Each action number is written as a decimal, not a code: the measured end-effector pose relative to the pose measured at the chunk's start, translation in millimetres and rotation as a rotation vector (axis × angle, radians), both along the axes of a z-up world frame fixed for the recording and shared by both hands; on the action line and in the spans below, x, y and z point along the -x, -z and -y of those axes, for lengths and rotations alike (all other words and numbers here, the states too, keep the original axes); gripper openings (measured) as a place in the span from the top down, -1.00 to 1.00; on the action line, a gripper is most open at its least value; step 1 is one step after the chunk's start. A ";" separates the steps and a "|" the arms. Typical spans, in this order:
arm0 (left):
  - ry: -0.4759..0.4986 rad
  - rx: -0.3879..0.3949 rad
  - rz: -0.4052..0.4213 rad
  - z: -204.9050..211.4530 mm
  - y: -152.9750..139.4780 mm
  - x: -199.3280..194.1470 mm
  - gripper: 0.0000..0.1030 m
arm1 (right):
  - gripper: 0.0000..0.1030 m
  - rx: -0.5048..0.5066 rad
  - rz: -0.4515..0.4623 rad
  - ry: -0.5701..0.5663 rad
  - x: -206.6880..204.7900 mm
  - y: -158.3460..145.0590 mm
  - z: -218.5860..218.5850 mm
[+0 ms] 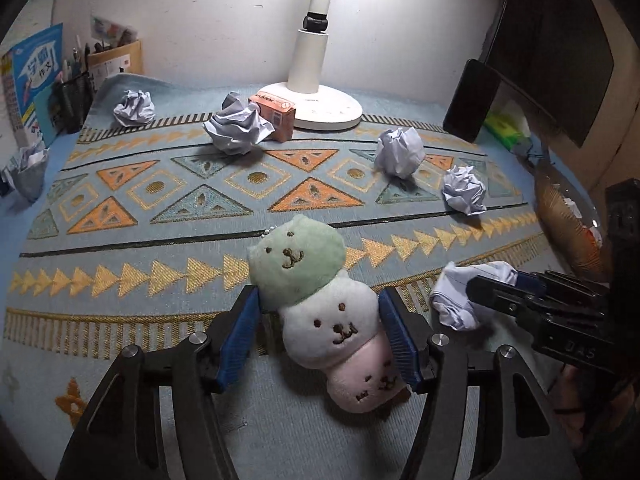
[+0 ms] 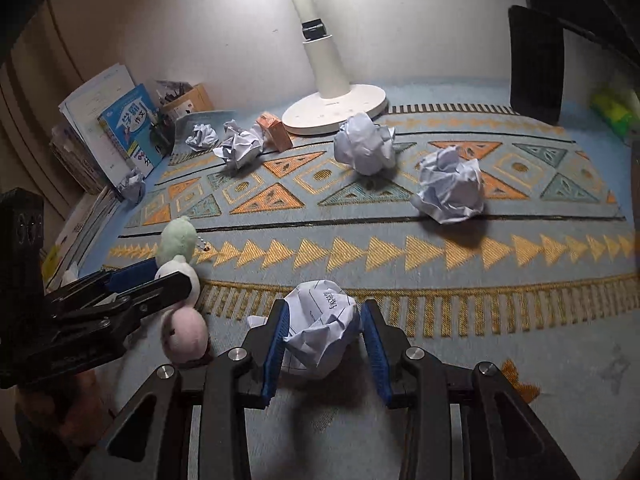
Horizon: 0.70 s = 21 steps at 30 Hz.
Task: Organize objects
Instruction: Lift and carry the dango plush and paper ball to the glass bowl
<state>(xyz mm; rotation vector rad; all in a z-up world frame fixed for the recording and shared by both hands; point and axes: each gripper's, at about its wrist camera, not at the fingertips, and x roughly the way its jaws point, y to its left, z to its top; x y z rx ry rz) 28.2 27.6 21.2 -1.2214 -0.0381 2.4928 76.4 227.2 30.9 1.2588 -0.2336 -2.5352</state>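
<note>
A plush toy [image 1: 320, 312] of three stacked heads, green, white and pink, lies on the patterned mat [image 1: 160, 216]. My left gripper [image 1: 318, 293] brackets it, open; the right pad touches the white head and a narrow gap shows at the left pad. To the right, my right gripper [image 2: 325, 306] is shut on a crumpled paper ball [image 2: 320, 332] with printed text. That ball [image 1: 456, 300] and the right gripper [image 1: 476, 288] also show in the left wrist view. The right wrist view catches the left gripper [image 2: 168, 274] across the toy [image 2: 180, 320].
Several more crumpled paper balls [image 2: 450, 188] lie across the mat's far half. A small orange box [image 1: 276, 114] stands by the white lamp base [image 1: 328, 108]. A dark phone [image 1: 472, 100] leans at the back right. Books [image 2: 128, 132] and a pen holder [image 1: 72, 100] line the left edge.
</note>
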 end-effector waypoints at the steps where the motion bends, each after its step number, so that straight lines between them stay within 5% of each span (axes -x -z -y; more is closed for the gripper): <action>1: -0.009 -0.005 0.012 -1.3 2.2 0.3 -0.40 | 0.30 -0.001 0.007 -0.003 -1.8 0.6 -2.5; 5: -0.037 -0.040 0.040 -4.0 10.1 -9.4 -0.45 | 0.23 0.003 0.033 -0.039 -9.7 1.9 -11.1; 9: -0.109 -0.061 0.010 -3.5 17.4 -34.8 -0.53 | -0.23 0.031 0.033 -0.082 -19.4 5.1 -19.0; 21: -0.201 -0.075 0.031 -14.0 16.1 -16.6 -0.46 | -0.19 0.066 0.006 -0.058 -9.8 5.7 -20.3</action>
